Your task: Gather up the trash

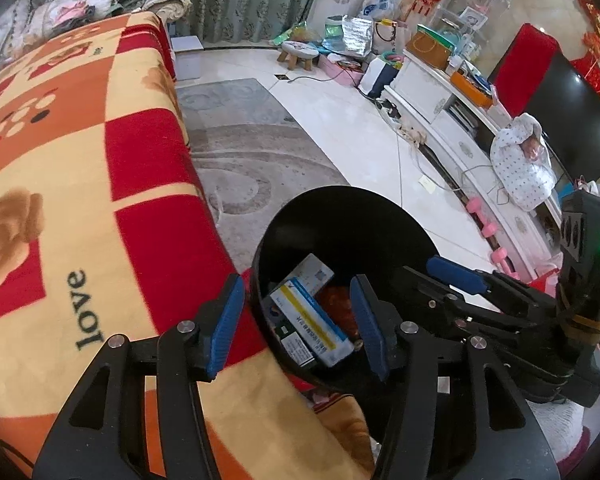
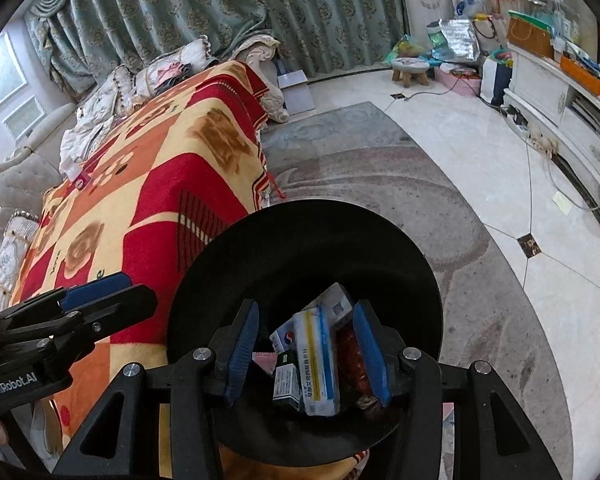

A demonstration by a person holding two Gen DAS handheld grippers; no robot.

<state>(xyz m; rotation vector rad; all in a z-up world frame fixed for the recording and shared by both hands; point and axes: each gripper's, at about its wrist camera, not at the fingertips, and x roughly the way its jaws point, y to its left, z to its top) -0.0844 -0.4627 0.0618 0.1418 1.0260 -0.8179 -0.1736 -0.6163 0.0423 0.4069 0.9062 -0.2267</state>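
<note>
A black round trash bin [image 1: 342,216] stands against the blanket-covered sofa and holds several pieces of trash. A white box with blue and yellow stripes [image 1: 310,314] lies on top, with smaller cartons and a red wrapper [image 1: 338,300] beside it. My left gripper [image 1: 298,324] hangs open over the bin's near-left rim, nothing between its blue pads. In the right wrist view the bin [image 2: 300,248] lies straight below my right gripper [image 2: 308,354], which is open; the striped box [image 2: 316,360] shows in the gap but rests inside the bin. The left gripper [image 2: 96,294] reaches in from the left.
The sofa's red, orange and yellow blanket [image 1: 100,168] fills the left. A grey patterned rug [image 2: 400,184] lies under the bin, with pale tiles beyond. A white TV cabinet [image 1: 452,128], cables, pink dumbbells [image 1: 484,220] and a small stool [image 1: 298,54] line the far side.
</note>
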